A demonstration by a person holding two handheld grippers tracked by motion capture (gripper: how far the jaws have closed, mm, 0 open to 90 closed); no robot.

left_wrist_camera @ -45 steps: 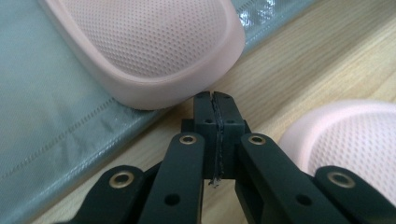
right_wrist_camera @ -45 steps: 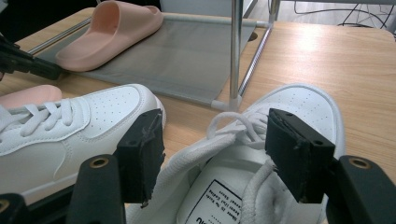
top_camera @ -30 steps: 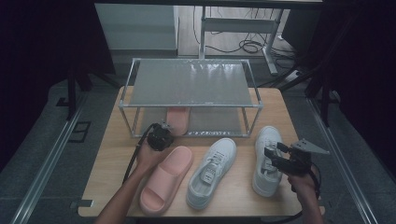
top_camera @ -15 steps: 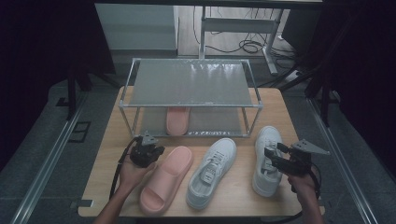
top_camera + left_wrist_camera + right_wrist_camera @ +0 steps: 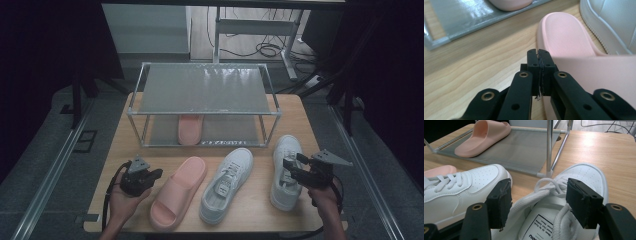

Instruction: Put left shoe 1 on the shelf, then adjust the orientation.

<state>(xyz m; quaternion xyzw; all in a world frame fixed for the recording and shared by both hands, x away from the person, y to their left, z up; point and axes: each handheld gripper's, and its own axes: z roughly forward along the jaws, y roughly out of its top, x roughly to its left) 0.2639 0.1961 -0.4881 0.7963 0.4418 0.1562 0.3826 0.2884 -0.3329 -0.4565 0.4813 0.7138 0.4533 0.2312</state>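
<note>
Nearest the person, the left gripper (image 5: 150, 176) was clenched with nothing between its jaws, its pads pressed flat together in the left gripper view, and it hovered over the wooden table (image 5: 120, 150) just left of the pink slipper (image 5: 179, 192). The right gripper (image 5: 291, 167) stood released, its jaws spread to either side of the right white sneaker (image 5: 285, 172) at the collar, with the laces and tongue between them; whether the pads touched the shoe could not be told. The left white sneaker (image 5: 226, 184) lay between that shoe and the slipper, all three in a row. Farther back stood a two-level metal rack (image 5: 205, 90), and a second pink slipper (image 5: 190, 129) rested on its lower shelf.
</note>
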